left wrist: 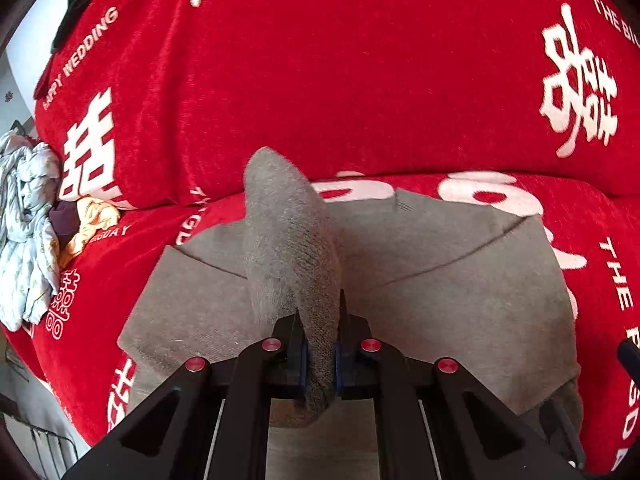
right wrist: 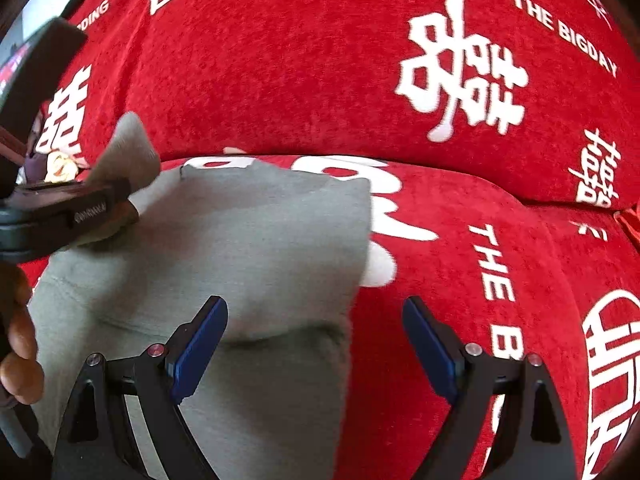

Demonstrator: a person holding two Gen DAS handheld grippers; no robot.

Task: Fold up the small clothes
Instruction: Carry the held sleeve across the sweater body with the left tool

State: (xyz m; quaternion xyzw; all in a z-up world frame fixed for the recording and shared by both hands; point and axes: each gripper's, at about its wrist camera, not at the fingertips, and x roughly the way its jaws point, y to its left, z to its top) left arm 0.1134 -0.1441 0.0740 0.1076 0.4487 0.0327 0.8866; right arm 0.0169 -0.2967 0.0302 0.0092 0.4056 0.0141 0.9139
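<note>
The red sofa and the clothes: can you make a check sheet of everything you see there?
Surface: red sofa cover with white lettering.
Job's things: grey garment lying on the seat, one part lifted.
Clutter: pile of small clothes at the sofa's left end.
Grippers: left gripper shut on the grey garment; right gripper open, over the garment's right edge.
Cables: nothing seen.
Surroundings: a wire rack beside the sofa.

A sofa fills the view ahead of the claw, draped in a red cover (left wrist: pixel 340 80) printed with white double-happiness characters and English wedding words. Off to the claw's left, past the cover's edge, stand a pale wall (left wrist: pixel 24 52) and a black wire rack (left wrist: pixel 52 446) low down; daylight is soft, even
</note>
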